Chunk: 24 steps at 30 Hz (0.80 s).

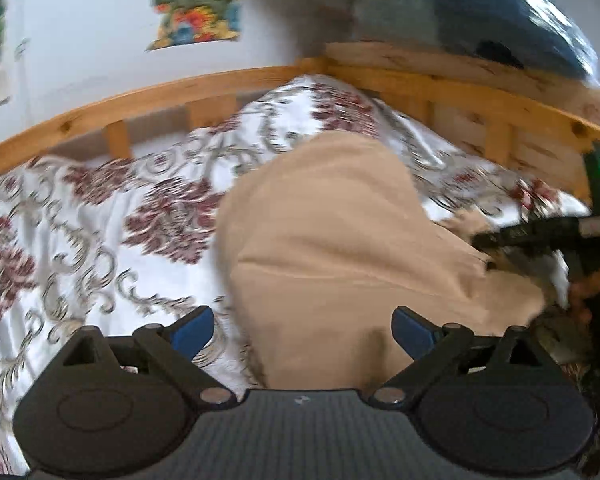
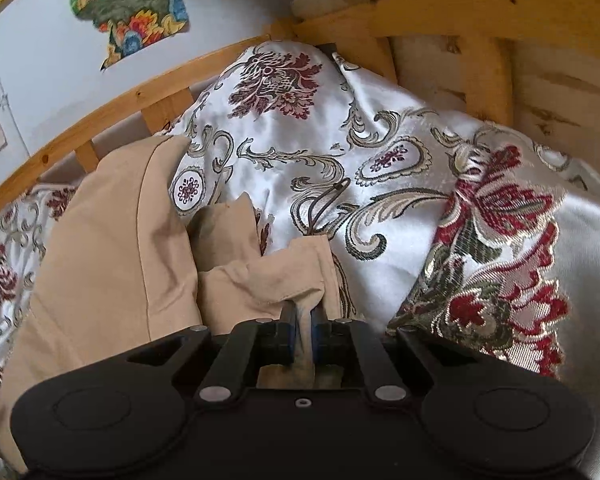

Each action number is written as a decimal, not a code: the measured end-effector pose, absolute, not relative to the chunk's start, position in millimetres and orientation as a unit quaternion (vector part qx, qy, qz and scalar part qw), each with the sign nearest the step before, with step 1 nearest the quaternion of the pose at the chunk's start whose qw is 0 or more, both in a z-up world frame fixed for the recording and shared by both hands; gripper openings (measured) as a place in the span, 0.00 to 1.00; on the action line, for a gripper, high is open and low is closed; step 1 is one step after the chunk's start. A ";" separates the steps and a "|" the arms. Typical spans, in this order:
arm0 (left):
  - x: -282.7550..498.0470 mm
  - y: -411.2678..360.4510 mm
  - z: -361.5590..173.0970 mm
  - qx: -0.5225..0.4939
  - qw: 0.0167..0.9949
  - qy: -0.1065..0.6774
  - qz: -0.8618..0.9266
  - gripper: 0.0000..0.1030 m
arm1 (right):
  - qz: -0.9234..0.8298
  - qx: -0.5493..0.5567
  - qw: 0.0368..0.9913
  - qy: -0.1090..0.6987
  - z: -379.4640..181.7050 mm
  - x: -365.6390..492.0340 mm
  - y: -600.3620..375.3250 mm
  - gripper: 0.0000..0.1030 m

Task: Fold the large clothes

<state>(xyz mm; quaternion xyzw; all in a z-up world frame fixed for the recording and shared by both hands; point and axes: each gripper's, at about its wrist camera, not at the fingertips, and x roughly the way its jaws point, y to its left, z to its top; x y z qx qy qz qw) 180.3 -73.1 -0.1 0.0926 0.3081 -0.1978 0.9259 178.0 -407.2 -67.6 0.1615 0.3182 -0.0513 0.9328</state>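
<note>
A large beige garment (image 1: 332, 240) lies on a bed with a white floral cover (image 1: 100, 232). My left gripper (image 1: 302, 330) is open, its blue pads wide apart over the garment's near edge, holding nothing. My right gripper (image 2: 304, 328) is shut on a bunched edge of the beige garment (image 2: 116, 240), the cloth pinched between its blue pads. A thin dark cord (image 2: 324, 204) sticks out of that edge. The right gripper also shows in the left wrist view (image 1: 496, 248) at the garment's right side.
A wooden bed frame with slats (image 1: 220, 84) runs along the back and right (image 2: 480, 40). A white wall with colourful pictures (image 1: 192, 4) stands behind it. Dark bundled items (image 1: 500, 12) sit on the frame's top right. The floral cover (image 2: 420, 184) is rumpled.
</note>
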 end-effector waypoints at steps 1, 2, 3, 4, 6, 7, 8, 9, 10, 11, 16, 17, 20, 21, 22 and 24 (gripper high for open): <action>182.6 -69.4 -1.3 0.084 0.930 0.305 -0.188 0.96 | -0.052 0.161 0.933 0.319 -67.7 178.3 -407.9 0.07; 185.4 -65.4 -2.0 0.075 0.934 0.304 -0.175 0.97 | -0.053 0.163 0.932 0.318 -67.8 178.4 -407.9 0.07; 189.7 -61.9 -3.4 0.066 0.936 0.305 -0.161 0.97 | -0.054 0.164 0.932 0.318 -67.9 178.2 -408.0 0.07; 193.7 -59.4 -3.9 0.058 0.937 0.309 -0.154 0.97 | -0.055 0.166 0.932 0.318 -67.9 177.9 -407.5 0.07; 204.2 -54.1 -8.2 0.036 0.935 0.324 -0.141 0.97 | -0.056 0.165 0.932 0.317 -67.5 177.4 -406.9 0.08; 209.0 -52.3 -11.1 0.026 0.932 0.334 -0.138 0.97 | -0.056 0.163 0.932 0.317 -67.5 177.1 -406.6 0.08; 213.0 -50.7 -14.6 0.018 0.928 0.347 -0.139 0.97 | -0.056 0.163 0.933 0.317 -67.4 177.0 -406.5 0.08; 216.4 -50.5 -18.6 0.014 0.923 0.360 -0.138 0.97 | -0.057 0.163 0.933 0.317 -67.4 177.0 -406.3 0.08; 217.5 -50.4 -22.2 0.011 0.920 0.366 -0.139 0.97 | -0.056 0.163 0.933 0.317 -67.4 177.2 -406.5 0.08; 217.3 -50.4 -25.0 0.011 0.919 0.368 -0.141 0.99 | -0.056 0.162 0.933 0.317 -67.5 177.5 -406.6 0.08; 214.7 -52.6 -33.9 0.023 0.915 0.372 -0.152 0.99 | -0.057 0.163 0.932 0.317 -68.0 177.6 -406.8 0.08; 214.5 -52.2 -35.0 0.020 0.915 0.374 -0.151 1.00 | -0.058 0.163 0.932 0.317 -68.0 177.4 -406.6 0.08; 213.4 -52.0 -39.7 0.006 0.912 0.380 -0.152 1.00 | -0.059 0.169 0.931 0.317 -67.5 176.0 -406.5 0.10; 212.6 -52.3 -41.5 0.002 0.911 0.382 -0.153 1.00 | -0.058 0.173 0.931 0.317 -67.1 175.2 -407.5 0.12; 211.5 -53.5 -43.6 0.002 0.911 0.384 -0.152 1.00 | -0.057 0.180 0.930 0.316 -66.2 174.3 -408.7 0.16; 208.7 -57.7 -46.2 0.009 0.911 0.383 -0.152 0.99 | -0.055 0.193 0.930 0.308 -61.7 170.5 -410.9 0.27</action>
